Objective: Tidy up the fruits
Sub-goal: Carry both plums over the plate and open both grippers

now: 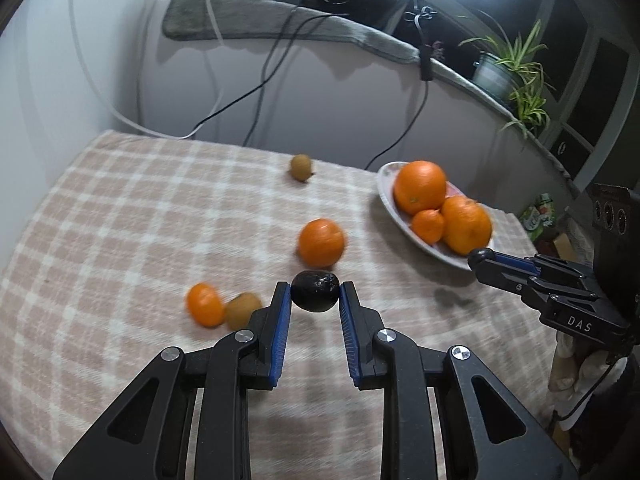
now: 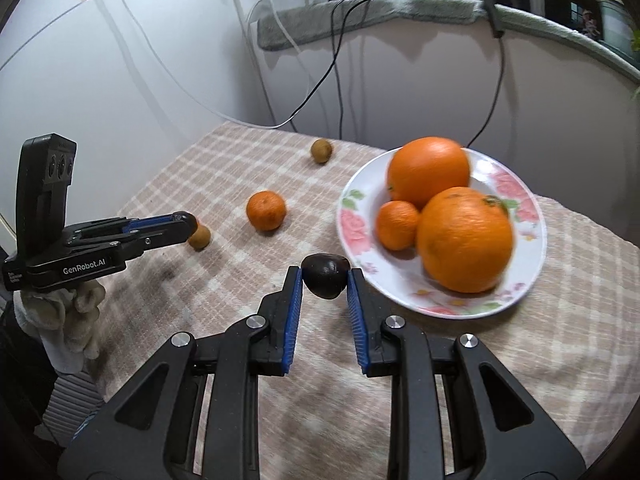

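Observation:
My left gripper (image 1: 315, 294) is shut on a small dark round fruit (image 1: 315, 291), held above the checked cloth. My right gripper (image 2: 325, 282) is shut on another dark fruit (image 2: 325, 275), just left of the flowered plate (image 2: 348, 216). That plate holds two large oranges (image 2: 428, 172) (image 2: 466, 240) and a small mandarin (image 2: 397, 225). Loose on the cloth lie a mandarin (image 1: 321, 243), a smaller mandarin (image 1: 205, 305) and two brown fruits (image 1: 243, 310) (image 1: 301, 167). The right gripper (image 1: 482, 258) shows from the side by the plate (image 1: 384, 188) in the left wrist view.
The checked cloth (image 2: 560, 320) covers a small table against a white wall, with cables (image 2: 340, 80) hanging behind it. A potted plant (image 1: 516, 68) stands on a grey-covered ledge at the back right. A gloved hand (image 2: 68, 312) carries the left gripper (image 2: 188, 222).

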Demonstrator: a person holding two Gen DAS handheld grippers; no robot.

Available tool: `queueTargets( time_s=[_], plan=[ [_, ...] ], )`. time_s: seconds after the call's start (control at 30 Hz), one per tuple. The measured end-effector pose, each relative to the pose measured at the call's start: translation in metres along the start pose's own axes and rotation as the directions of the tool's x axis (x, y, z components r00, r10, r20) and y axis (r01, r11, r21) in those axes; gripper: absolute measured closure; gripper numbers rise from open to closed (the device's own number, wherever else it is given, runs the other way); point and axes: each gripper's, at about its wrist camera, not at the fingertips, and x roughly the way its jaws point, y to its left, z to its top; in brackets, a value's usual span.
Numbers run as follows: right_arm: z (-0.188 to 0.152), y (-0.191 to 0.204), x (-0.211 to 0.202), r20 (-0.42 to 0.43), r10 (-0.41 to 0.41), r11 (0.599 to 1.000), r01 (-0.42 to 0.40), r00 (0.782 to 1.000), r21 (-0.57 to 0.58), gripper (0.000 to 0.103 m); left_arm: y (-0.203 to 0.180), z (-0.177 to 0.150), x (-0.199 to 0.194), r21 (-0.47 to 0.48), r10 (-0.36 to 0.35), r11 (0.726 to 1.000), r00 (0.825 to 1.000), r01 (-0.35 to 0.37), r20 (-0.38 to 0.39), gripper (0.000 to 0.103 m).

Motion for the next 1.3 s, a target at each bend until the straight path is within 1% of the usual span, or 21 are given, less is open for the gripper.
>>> queueTargets(
  time_s=[0.2,0.43,0.67,0.93,1.3],
  plan=[
    [0.0,-0.017,-0.013,0.025,-0.024,0.999,0.024,0.999,0.029,0.079,-0.023,0.011,0.01,0.025,-0.044,0.999,0.999,0.044,0.008,0.08],
    [-0.002,-0.028,-0.017,0.026,-0.034,0.998,0.032,0.999,0.053,0.079,-0.051,0.024,0.031,0.057,-0.085,0.995,0.996,0.084,-0.001,0.08],
    [0.0,-0.025,-0.012,0.026,-0.031,0.999,0.03,0.999,0.038,0.079,-0.067,0.036,0.052,0.077,-0.093,0.993,0.995,0.094,-0.018,0.08],
    [0.004,-0.022,-0.004,0.019,-0.032,0.999,0.031,0.999,0.026,0.079,-0.075,0.047,0.071,0.073,-0.1,0.992,0.994,0.102,-0.034,0.08],
    [0.008,-0.023,0.002,0.017,-0.048,0.999,0.048,0.999,0.016,0.079,-0.082,0.051,0.078,0.083,-0.104,0.991,0.994,0.107,-0.039,0.08]
  ],
)
